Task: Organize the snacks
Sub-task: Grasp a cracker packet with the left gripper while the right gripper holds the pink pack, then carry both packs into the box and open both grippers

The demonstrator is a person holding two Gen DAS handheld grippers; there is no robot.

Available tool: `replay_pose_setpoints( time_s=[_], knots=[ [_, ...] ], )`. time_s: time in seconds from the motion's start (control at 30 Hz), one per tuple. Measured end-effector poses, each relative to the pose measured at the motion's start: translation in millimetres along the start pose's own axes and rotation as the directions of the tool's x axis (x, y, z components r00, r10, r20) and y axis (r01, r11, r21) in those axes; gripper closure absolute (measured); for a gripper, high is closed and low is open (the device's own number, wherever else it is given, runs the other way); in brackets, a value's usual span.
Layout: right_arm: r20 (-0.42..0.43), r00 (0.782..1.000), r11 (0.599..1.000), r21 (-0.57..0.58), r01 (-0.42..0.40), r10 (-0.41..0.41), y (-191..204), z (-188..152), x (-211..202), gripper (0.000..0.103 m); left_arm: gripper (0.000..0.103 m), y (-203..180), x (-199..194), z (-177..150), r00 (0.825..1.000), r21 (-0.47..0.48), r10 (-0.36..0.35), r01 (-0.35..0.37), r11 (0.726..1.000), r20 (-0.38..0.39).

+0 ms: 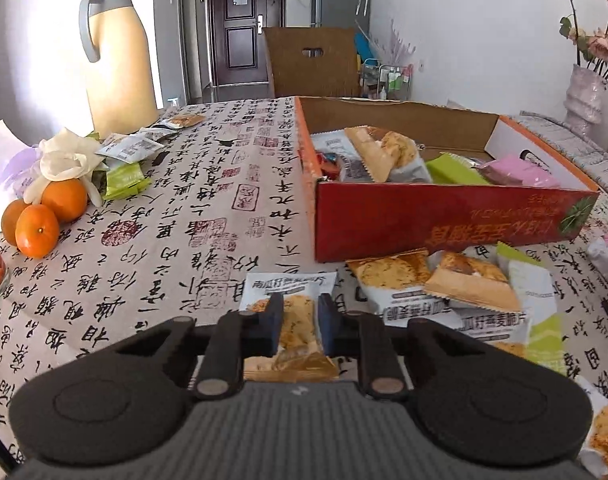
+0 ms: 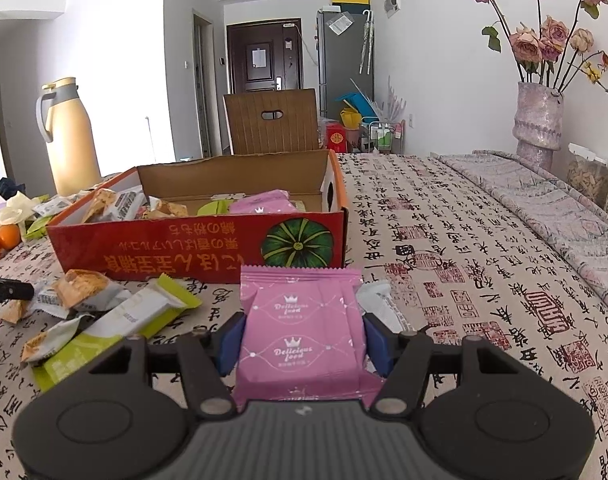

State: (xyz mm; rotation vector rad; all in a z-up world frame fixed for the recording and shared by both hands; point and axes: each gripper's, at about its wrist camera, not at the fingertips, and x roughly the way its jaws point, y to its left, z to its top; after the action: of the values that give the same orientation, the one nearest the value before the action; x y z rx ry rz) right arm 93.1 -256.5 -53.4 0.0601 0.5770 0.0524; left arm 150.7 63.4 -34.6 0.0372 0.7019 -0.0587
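We see the left gripper (image 1: pixel 299 322) fingers clamped on a grey-and-orange cracker packet (image 1: pixel 293 320) at bottom centre, only by its narrow middle, so it may twist loose. The right gripper (image 2: pixel 304 340) fingers pinch a pink packet (image 2: pixel 304 328) at lower centre, below the red box (image 2: pixel 207 248); slick film could slip.

The pink snack packet (image 2: pixel 304 336) nearest the right wrist camera is showing "Delicious food" twice under small crowns. Characters on the red box (image 2: pixel 195 254) and tablecloth (image 2: pixel 444 248) are appearing upside down, unreadable.
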Motion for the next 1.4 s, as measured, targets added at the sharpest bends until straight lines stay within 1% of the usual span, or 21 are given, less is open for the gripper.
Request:
replay_pose_setpoints(
  time_s=[0.07,0.1,0.13,0.17,0.2,0.3,0.47,0.53,0.7,0.8,0.9,1.1,1.3,1.4],
  knots=[
    [0.000,1.000,1.000,-0.001,-0.003,0.003,-0.1,-0.4,-0.5,0.042,0.082,-1.2,-0.4,-0.3,1.000,-0.004,0.003,-0.003,1.000,-0.002],
    [0.000,1.000,1.000,0.000,-0.003,0.003,-0.3,-0.7,-0.5,0.042,0.080,-1.5,-1.2,-0.3,1.000,-0.008,0.008,-0.008,1.000,0.004],
    [-0.002,1.000,1.000,0.000,-0.004,0.004,-0.5,-1.1,-0.3,0.042,0.075,-1.2,-1.3,-0.3,1.000,-0.011,0.015,-0.015,1.000,0.004],
    [-0.003,1.000,1.000,0.001,-0.003,0.003,-0.6,-1.4,-0.2,0.042,0.059,-0.4,-0.5,0.3,1.000,-0.015,0.019,-0.019,1.000,0.003],
    [-0.004,1.000,1.000,0.002,-0.004,0.004,-0.7,-1.7,-0.3,0.042,0.048,0.5,-0.4,1.0,1.000,-0.020,0.025,-0.025,0.999,0.009],
    [-0.005,1.000,1.000,0.001,-0.005,0.005,-0.4,-2.5,-0.7,0.042,0.044,3.5,3.5,3.3,0.999,-0.028,0.046,-0.046,0.999,0.002],
    [-0.008,1.000,1.000,0.005,-0.005,0.005,-0.9,-3.6,-0.8,0.042,0.045,10.1,18.9,-0.9,0.998,-0.059,0.045,-0.048,0.997,-0.053],
    [-0.010,1.000,1.000,0.003,-0.007,0.007,-0.2,-3.8,-0.7,0.042,0.047,8.5,20.1,-2.6,0.998,-0.047,0.049,-0.051,0.998,-0.049],
    [-0.010,1.000,1.000,0.000,-0.016,0.016,1.6,-4.1,-1.0,0.042,0.059,5.1,18.4,-4.1,0.998,-0.028,0.044,-0.045,0.999,-0.040],
    [-0.011,1.000,1.000,0.001,-0.017,0.017,1.1,-4.3,-1.5,0.042,0.062,4.4,16.7,-4.9,0.998,-0.026,0.048,-0.048,0.998,-0.035],
    [-0.009,1.000,1.000,0.002,-0.017,0.017,1.4,-4.3,-1.6,0.042,0.063,2.3,13.9,-5.8,0.998,-0.020,0.056,-0.056,0.998,-0.025],
    [0.000,1.000,1.000,0.002,-0.018,0.018,0.2,-3.7,-5.4,0.042,0.063,-0.7,-3.6,-4.0,0.999,-0.029,0.044,-0.043,0.999,0.020],
    [0.021,0.999,1.000,-0.003,-0.027,0.027,2.5,2.1,-8.3,0.042,0.063,-7.5,-29.3,10.6,0.993,-0.057,0.037,-0.031,0.998,0.110],
    [0.037,0.999,0.999,-0.007,-0.034,0.034,5.2,7.5,-7.6,0.042,0.063,-13.7,-39.8,21.8,0.987,-0.077,0.015,-0.003,0.997,0.162]
  ],
)
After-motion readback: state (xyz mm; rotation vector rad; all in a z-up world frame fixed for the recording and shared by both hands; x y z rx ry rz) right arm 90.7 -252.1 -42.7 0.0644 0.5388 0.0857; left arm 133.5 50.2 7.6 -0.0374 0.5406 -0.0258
